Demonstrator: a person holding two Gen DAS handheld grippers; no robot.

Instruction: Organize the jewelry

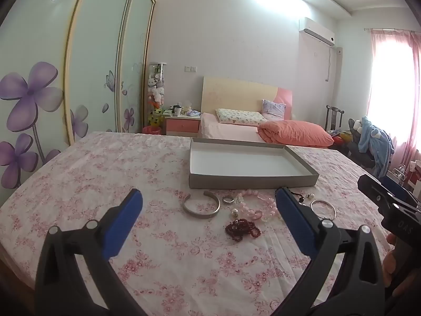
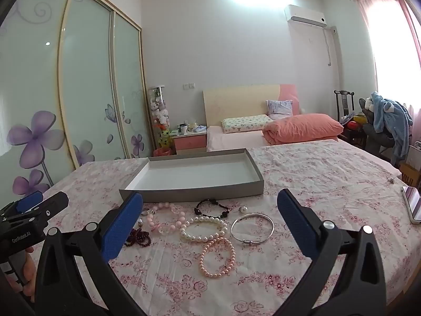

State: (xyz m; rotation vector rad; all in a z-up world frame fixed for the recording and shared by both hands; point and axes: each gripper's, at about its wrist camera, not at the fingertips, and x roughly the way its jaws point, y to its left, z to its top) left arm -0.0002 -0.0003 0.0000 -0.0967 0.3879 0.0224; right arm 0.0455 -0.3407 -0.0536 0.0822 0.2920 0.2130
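Jewelry lies loose on the floral cloth in front of an empty grey box. In the left wrist view a silver cuff, a ring, pink beads and a dark red bracelet lie just beyond my left gripper, which is open and holds nothing. The right wrist view shows a white pearl bracelet, a pink pearl bracelet, a black bead bracelet and a thin silver bangle between the wide-open fingers of my right gripper.
A phone lies at the table's right edge. Each gripper shows at the side of the other's view, held by a hand. Behind the table stand a bed, a nightstand and a sliding wardrobe.
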